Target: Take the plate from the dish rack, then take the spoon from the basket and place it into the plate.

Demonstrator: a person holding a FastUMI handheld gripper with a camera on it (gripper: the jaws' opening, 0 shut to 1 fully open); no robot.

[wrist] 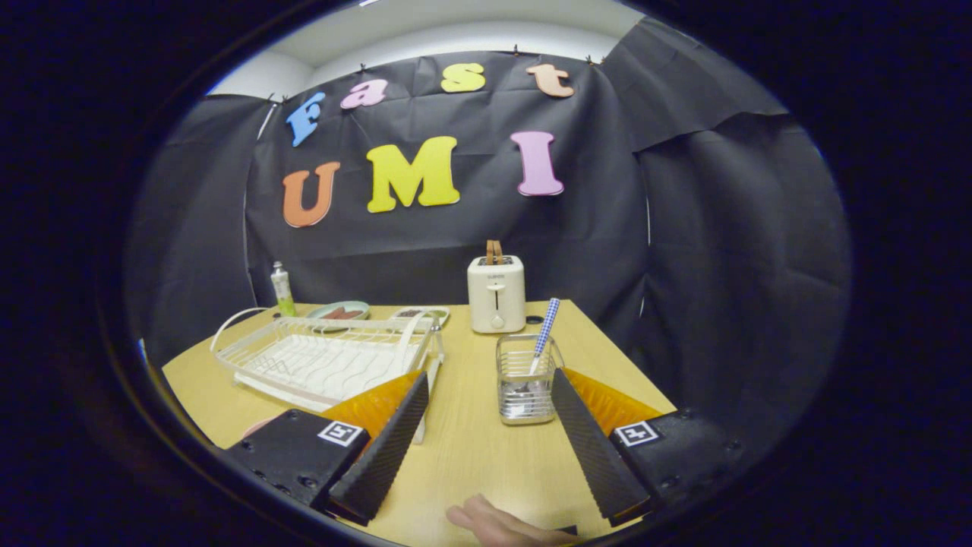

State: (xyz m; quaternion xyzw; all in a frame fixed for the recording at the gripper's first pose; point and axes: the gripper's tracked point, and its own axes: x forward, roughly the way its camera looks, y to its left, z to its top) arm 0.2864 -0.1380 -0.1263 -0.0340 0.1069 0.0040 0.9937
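In the gripper view, the gripper [486, 380] stood over a light wooden table [471, 456] with its two black ribbed fingers [383, 448] spread wide apart and nothing held between them; only bare tabletop lay in the gap. Just ahead of the fingers, a little to the right of the middle and close to the right finger's tip, stood the basket [525, 380], a small clear and wire holder, upright on the table. The spoon [544, 330] stood in it, leaning to the right, its blue-and-white checked handle sticking up above the rim. To the left, beyond the left finger, lay the dish rack [326, 357], a white wire rack on a tray, its near right corner just behind the left fingertip. Whether a plate stood in the rack could not be told; its slots looked bare from here. Far behind the rack, near the black cloth wall, a pale green plate [339, 311] with something reddish on it lay flat on the table, and just right of it a small patterned dish [420, 313]. At the far left corner of the table stood a tube-like bottle [282, 289], upright. Beyond the basket, near the wall, stood a cream toaster [496, 292] with brown slices poking from the top. At the near edge, between the finger bases, part of a hand [501, 524] showed
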